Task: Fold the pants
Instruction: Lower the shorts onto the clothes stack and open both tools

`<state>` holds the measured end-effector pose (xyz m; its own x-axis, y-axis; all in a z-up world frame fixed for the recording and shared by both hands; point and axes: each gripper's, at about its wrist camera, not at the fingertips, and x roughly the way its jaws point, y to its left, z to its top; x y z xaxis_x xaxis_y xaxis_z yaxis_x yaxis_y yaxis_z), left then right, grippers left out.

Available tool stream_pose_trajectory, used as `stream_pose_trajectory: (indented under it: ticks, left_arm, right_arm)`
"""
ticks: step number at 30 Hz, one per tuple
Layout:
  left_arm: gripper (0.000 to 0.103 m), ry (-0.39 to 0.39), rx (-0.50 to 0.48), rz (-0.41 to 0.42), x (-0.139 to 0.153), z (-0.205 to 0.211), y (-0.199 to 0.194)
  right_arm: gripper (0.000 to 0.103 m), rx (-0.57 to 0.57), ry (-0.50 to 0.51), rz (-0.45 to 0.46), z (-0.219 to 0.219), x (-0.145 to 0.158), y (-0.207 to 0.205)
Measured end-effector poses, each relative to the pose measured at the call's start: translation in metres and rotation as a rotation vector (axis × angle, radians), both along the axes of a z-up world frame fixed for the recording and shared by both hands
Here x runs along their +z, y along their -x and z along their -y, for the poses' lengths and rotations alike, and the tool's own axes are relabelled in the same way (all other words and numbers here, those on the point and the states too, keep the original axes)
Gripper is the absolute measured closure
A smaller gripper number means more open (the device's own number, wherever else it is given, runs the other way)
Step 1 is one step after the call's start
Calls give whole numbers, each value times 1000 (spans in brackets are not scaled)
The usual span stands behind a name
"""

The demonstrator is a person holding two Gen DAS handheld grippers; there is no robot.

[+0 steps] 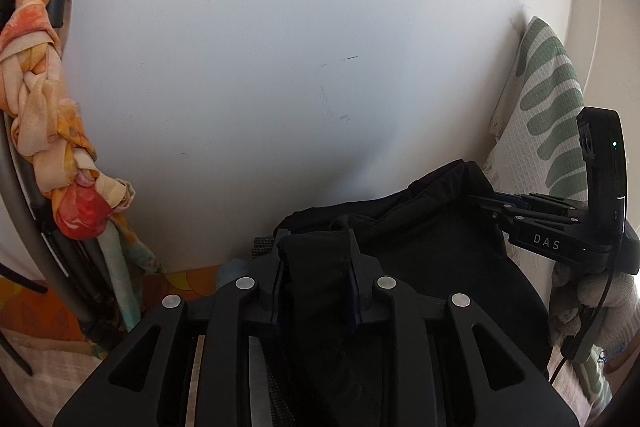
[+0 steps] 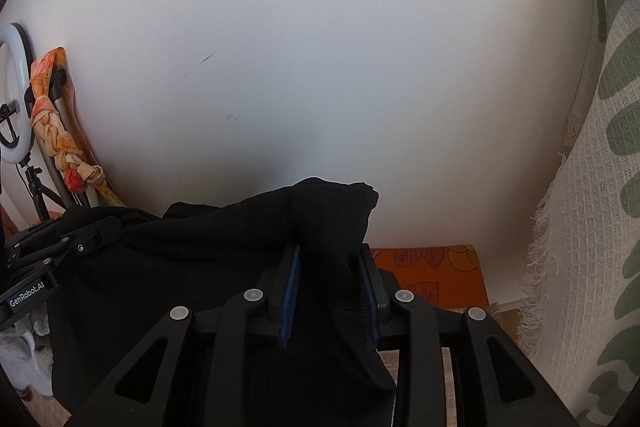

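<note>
The black pants (image 1: 436, 251) hang between my two grippers, held up in front of a white wall. My left gripper (image 1: 316, 247) is shut on a bunched edge of the pants. My right gripper (image 2: 330, 259) is shut on another edge of the pants (image 2: 224, 267), which drape down to the left. In the left wrist view the right gripper (image 1: 486, 205) shows at the right, clamped on the cloth. In the right wrist view the left gripper (image 2: 94, 233) shows at the left edge, also on the cloth. The lower part of the pants is hidden behind the gripper bodies.
A knotted orange floral scarf (image 1: 48, 115) hangs on a stand at the left. A white and green leaf-print cloth (image 2: 596, 187) hangs at the right. An orange patterned surface (image 2: 436, 271) lies below. A ring light on a tripod (image 2: 14, 87) stands far left.
</note>
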<state>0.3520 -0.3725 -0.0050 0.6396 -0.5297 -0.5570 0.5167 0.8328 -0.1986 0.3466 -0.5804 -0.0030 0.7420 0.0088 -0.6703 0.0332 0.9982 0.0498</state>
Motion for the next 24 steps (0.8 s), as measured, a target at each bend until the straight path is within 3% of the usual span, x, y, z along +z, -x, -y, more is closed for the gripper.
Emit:
stream_pose_trajectory:
  ticks: [6, 9, 13, 15, 19, 21, 24]
  left_arm:
    - [76, -55, 5, 34, -1, 6, 0]
    - [59, -76, 32, 56, 2, 7, -1]
    - [50, -89, 43, 72, 7, 5, -4]
    - [43, -105, 52, 84, 10, 1, -4]
    - [43, -124, 70, 93, 10, -5, -3]
    - [43, -121, 73, 96, 12, -10, -1]
    - [43, -106, 75, 87, 18, -21, 3]
  right_arm:
    - [74, -17, 39, -23, -1, -8, 1]
    - [74, -38, 45, -42, 1, -16, 0]
    - [73, -64, 53, -63, 2, -22, -4]
    - [65, -86, 50, -70, 5, -22, -4]
    - [59, -111, 60, -73, 8, -17, 1]
    - [48, -119, 71, -66, 9, -13, 7]
    - [43, -142, 85, -52, 9, -3, 19]
